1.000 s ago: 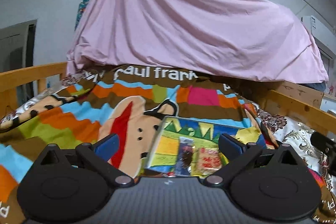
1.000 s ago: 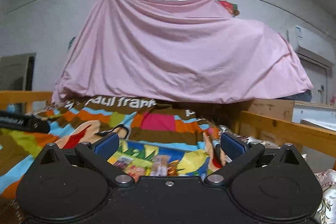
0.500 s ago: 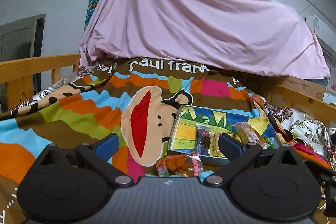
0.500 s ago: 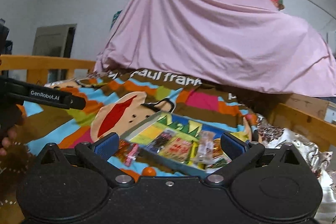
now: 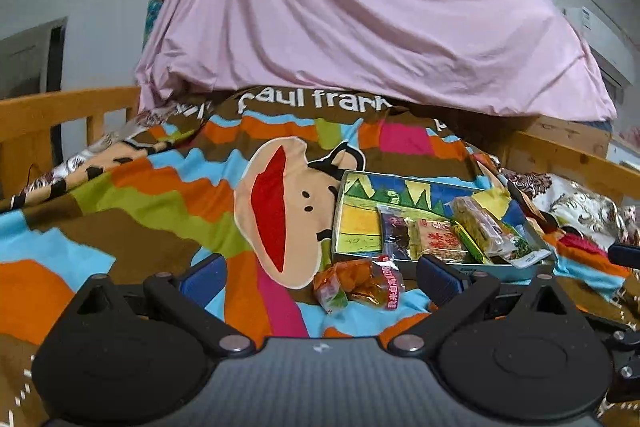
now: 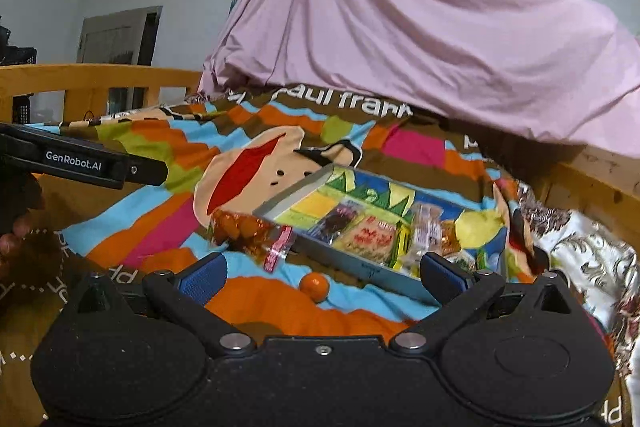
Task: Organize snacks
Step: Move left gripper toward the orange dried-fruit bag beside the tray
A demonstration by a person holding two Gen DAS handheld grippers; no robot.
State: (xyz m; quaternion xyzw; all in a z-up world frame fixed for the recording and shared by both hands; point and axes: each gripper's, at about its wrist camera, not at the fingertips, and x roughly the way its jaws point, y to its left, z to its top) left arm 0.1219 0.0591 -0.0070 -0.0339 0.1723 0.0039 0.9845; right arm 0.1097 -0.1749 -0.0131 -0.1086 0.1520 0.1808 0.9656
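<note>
A shallow colourful box (image 5: 360, 227) (image 6: 316, 205) lies on the bed and holds several snack packets (image 5: 438, 241) (image 6: 370, 237). An orange snack packet (image 5: 356, 283) (image 6: 244, 229) lies on the blanket just outside the box's near left corner. A small orange ball (image 6: 314, 283) lies on the blanket in the right wrist view. My left gripper (image 5: 320, 277) is open and empty, hovering in front of the orange packet. My right gripper (image 6: 320, 277) is open and empty, above the ball and the box's near edge.
A striped cartoon blanket (image 5: 160, 195) covers the bed. A pink sheet (image 5: 360, 27) drapes over a mound at the back. Wooden bed rails (image 5: 60, 115) (image 6: 592, 187) run along both sides. The left gripper's body (image 6: 80, 163) shows at the left of the right wrist view.
Both grippers have tilted down and drawn back, so the box, the orange packet and the ball have come into fuller view. Both stay open.
</note>
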